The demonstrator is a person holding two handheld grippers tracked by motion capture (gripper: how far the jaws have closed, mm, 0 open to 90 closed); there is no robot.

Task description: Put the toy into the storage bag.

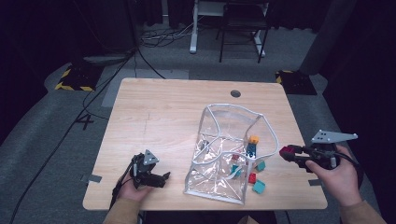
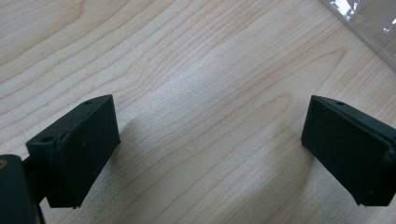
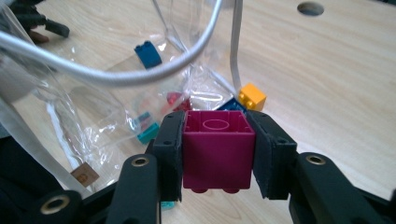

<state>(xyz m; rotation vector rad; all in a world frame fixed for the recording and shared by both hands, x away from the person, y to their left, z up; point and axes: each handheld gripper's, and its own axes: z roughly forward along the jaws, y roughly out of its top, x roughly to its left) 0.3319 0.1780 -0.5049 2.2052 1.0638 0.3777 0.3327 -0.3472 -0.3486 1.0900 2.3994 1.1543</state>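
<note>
The right gripper has its fingers clamped on a magenta brick, held clear of the bench beside the clear bag, likely to drop it inside. The left gripper rests on the bench with its fingers wide apart, holding nothing. The bag's small tan tag can't be read.
</note>
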